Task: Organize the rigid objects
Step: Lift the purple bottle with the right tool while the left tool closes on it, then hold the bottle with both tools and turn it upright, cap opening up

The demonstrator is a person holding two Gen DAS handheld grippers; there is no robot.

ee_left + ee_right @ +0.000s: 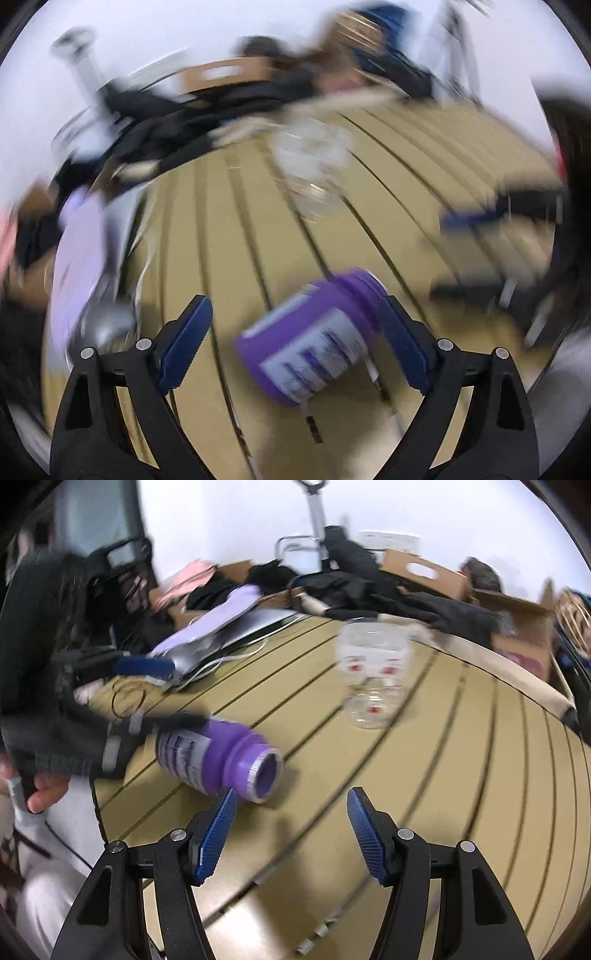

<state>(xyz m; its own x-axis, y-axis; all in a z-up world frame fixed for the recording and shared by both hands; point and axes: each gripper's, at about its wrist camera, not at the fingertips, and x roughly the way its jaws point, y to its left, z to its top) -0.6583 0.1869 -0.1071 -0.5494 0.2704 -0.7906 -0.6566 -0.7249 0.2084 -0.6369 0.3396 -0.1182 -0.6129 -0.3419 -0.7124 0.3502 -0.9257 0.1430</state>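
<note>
A purple bottle [314, 332] with a pale label lies on its side on the tan slatted table [229, 229], without a cap. My left gripper [295, 310] is open, with the bottle between its fingers and its neck by the right finger. In the right wrist view the same bottle [218, 757] lies with its open mouth toward me, and the left gripper [122, 734] reaches in at its base. My right gripper [291, 805] is open and empty, just right of the bottle's mouth. A clear plastic jar [373, 672] stands further back; it also shows in the left wrist view [314, 166].
A laptop [236, 631] with lilac items and white cables lies at the table's back left. Dark clothes [369, 587] and cardboard boxes [424, 572] crowd the far edge. The table [480, 775] stretches to the right. The left view is motion-blurred.
</note>
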